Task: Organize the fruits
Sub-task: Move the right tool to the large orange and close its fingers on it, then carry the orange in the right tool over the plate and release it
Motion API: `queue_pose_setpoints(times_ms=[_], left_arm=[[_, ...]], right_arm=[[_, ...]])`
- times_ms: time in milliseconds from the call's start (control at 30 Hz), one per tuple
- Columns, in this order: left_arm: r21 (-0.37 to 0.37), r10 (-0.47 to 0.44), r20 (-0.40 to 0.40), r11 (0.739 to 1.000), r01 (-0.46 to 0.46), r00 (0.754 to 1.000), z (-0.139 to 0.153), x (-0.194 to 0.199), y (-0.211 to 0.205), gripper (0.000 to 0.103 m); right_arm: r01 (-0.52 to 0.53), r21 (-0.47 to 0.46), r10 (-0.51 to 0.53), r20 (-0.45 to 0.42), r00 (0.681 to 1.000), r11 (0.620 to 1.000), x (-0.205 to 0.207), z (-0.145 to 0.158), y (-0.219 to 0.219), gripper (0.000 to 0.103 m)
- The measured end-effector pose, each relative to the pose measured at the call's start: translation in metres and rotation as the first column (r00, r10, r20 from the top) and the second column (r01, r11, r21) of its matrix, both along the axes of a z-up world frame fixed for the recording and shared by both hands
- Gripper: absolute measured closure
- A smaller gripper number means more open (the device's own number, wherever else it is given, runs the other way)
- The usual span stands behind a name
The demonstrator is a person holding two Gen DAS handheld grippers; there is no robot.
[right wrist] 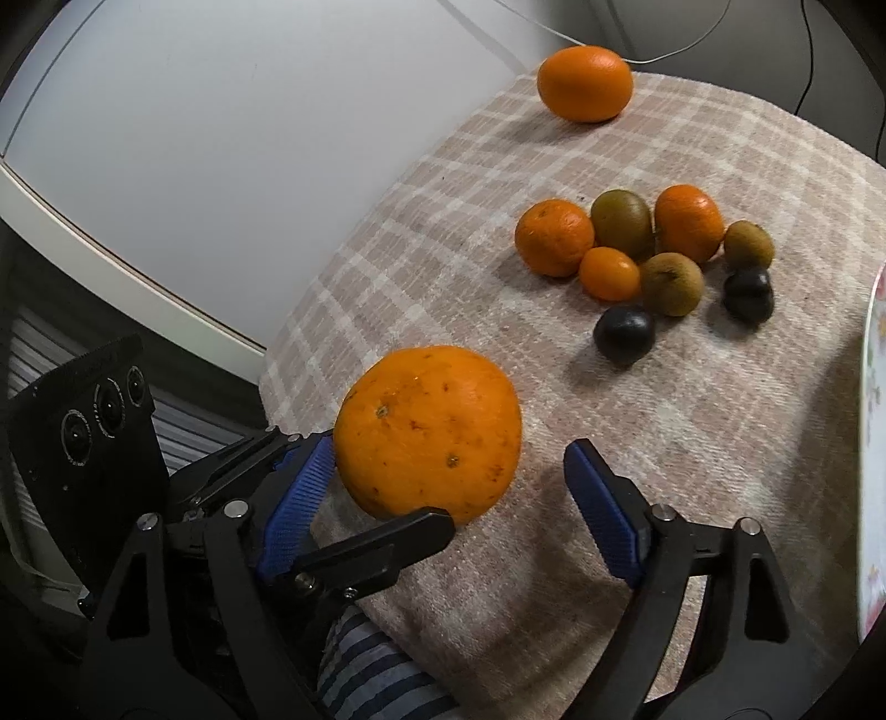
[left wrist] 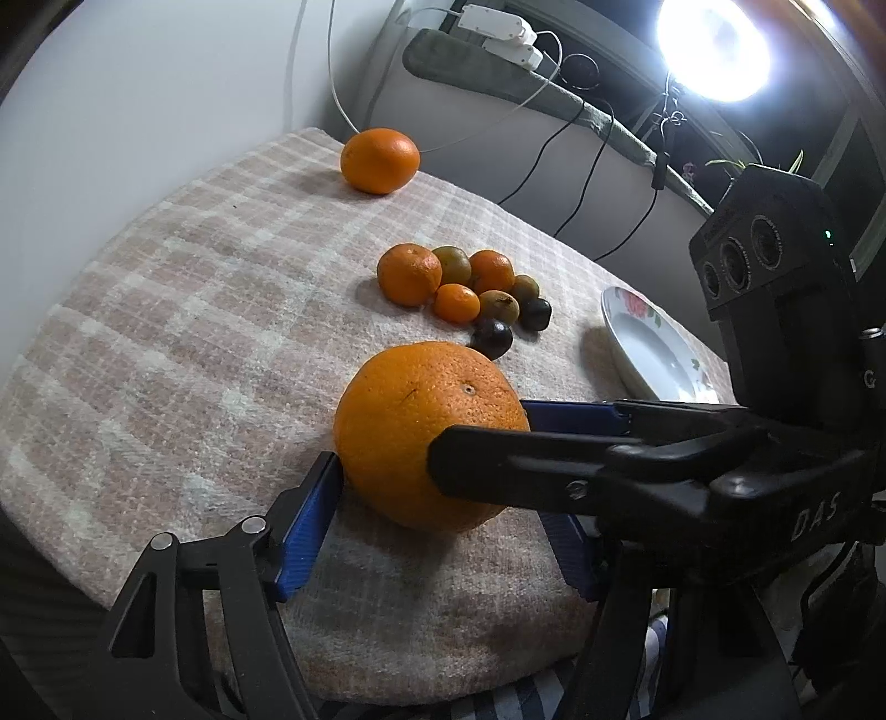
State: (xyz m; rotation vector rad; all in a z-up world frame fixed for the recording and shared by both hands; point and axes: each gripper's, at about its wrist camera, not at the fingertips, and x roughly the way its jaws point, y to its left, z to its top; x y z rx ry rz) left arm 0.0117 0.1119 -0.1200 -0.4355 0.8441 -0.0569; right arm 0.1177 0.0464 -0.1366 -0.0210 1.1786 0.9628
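A large orange (left wrist: pixel 410 421) (right wrist: pixel 426 432) rests on the checked cloth near its front edge, and both grippers are around it. My left gripper (left wrist: pixel 434 465) (right wrist: pixel 374 482) has its left blue pad tip against the orange's side. Its right pad is mostly hidden behind the other gripper's black finger, and in the right wrist view its near finger touches the fruit's lower edge. My right gripper (right wrist: pixel 448 459) (left wrist: pixel 482 437) straddles the same orange with its jaws wider. Its left pad (right wrist: pixel 302 504) sits by the fruit, while its right pad (right wrist: pixel 601 515) stands clear of it.
A second orange (left wrist: pixel 380 160) (right wrist: pixel 586 83) sits at the cloth's far corner. A cluster of tangerines, kiwis and dark plums (left wrist: pixel 465 288) (right wrist: pixel 642 260) lies mid-cloth. A white flowered plate (left wrist: pixel 648 354) (right wrist: pixel 875 443) lies at the right. Cables and a bright lamp (left wrist: pixel 714 44) are behind. Striped fabric (right wrist: pixel 365 675) shows below.
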Motion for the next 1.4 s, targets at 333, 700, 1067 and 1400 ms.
queue_pose_setpoints(times_ms=[333,700,1067,1400], left_arm=[[0.005,-0.005,0.000,1.000,0.005,1.000,0.000,0.000,0.000,0.034],[0.019,-0.012,0.007,1.000,0.012,1.000,0.006,-0.001,-0.005,0.035],[0.039,-0.072,0.045,0.997,0.070,0.996,0.025,0.012,-0.033,0.035],[0.056,-0.185,0.090,0.982,0.181,0.979,0.041,0.039,-0.080,0.035]], right_arm=[[-0.029,0.016,0.030,-0.024,0.999,0.999,-0.002,-0.006,0.010,0.027],[-0.028,0.023,0.028,0.001,1.000,0.999,-0.008,0.002,0.004,0.028],[0.027,0.056,-0.030,0.049,0.998,0.998,-0.009,0.027,-0.033,0.029],[0.135,0.076,-0.142,0.100,0.985,0.988,-0.001,0.046,-0.093,0.028]])
